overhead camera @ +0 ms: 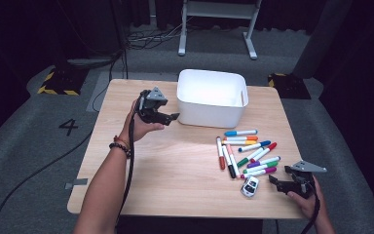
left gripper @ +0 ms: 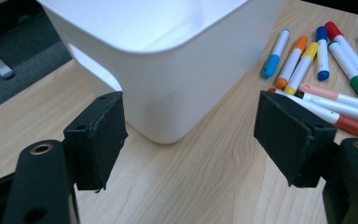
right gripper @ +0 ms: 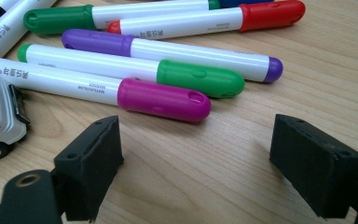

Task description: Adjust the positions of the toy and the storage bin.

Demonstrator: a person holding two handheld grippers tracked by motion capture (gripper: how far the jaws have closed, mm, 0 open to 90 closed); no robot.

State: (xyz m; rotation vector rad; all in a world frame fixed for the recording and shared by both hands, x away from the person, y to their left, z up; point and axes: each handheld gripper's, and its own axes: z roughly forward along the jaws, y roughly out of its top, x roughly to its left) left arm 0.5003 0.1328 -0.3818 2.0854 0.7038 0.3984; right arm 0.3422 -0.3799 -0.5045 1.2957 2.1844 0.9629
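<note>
While the right gripper [overhead camera: 281, 182] rests low at the table's near right corner in the high view, the pile of markers [overhead camera: 247, 152] lies just to its left and slightly farther away, clearly nearer this hand than the left gripper [overhead camera: 168, 117], which hangs raised beside the white bin [overhead camera: 211, 97], well apart from the pile. Most markers run roughly toward the right gripper, and a toy car [overhead camera: 250, 186] sits at the pile's near edge. Nothing can be made out inside the bin. From the left gripper view, the jaws stand released with nothing between them, pointed at the bin's [left gripper: 168, 70] rounded corner, the markers off to the right. From the right gripper view, the jaws stand wide and empty just short of the magenta-capped marker [right gripper: 98, 88], whose long axis lies across the jaws' gap, so I judge a short advance would bracket it.
</note>
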